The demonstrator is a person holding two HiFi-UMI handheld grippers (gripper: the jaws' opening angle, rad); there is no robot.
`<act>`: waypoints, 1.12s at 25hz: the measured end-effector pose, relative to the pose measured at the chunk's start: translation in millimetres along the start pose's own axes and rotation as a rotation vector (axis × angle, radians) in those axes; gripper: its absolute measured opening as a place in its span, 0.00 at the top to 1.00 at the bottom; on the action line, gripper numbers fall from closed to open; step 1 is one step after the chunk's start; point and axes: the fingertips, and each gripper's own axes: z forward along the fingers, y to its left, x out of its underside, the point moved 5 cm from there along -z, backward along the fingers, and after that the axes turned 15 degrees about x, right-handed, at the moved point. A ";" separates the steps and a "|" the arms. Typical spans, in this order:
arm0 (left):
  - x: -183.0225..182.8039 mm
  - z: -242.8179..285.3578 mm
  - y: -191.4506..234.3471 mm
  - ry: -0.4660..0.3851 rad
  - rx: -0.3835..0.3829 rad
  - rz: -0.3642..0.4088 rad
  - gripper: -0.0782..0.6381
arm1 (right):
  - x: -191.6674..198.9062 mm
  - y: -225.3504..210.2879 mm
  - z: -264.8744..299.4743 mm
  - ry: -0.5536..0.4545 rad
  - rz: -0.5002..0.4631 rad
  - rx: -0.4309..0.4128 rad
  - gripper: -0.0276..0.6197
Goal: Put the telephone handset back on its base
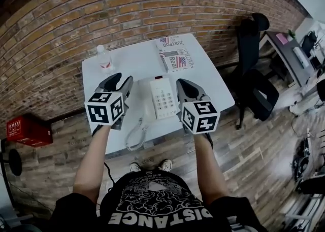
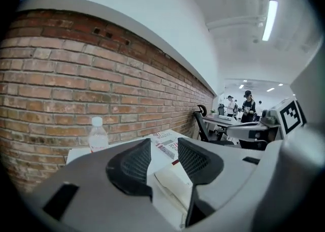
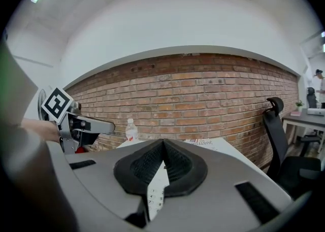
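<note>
A: Start to the left of the left tool (image 1: 121, 81). What is there?

B: A clear water bottle (image 1: 104, 59) with a red label, too small to read. It stands on the white surface (image 1: 137, 58) ahead of that tool and slightly to its left. The tool itself is released: its jaws stand apart with nothing between the pads, and it hovers over the surface.

A: And the handset (image 1: 144, 108)?

B: Just right of the left tool, between the two tools. It is white and lies along the left side of the base (image 1: 157, 81). Its long axis runs from the person toward the brick wall (image 1: 152, 7), parallel to the keypad (image 1: 164, 99). I cannot tell whether it sits fully in the cradle. Its coiled cord (image 1: 133, 137) hangs off the near edge of the surface.

A: Any writing?

B: Ahead of the right tool (image 1: 186, 87), past the base, lie magazines (image 1: 175, 53). "JUSTFOR" and "Real" can be read on them, beside a stars-and-stripes picture.

A: And the right tool?

B: Clenched, with its jaws together on nothing and the keypad showing below them. A black office chair (image 1: 252, 68) stands well to its right.
</note>
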 end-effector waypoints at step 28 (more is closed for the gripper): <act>-0.9 -49.8 9.9 -0.072 -0.007 0.123 0.87 | -24.8 37.4 -27.0 -0.053 -0.044 0.053 0.96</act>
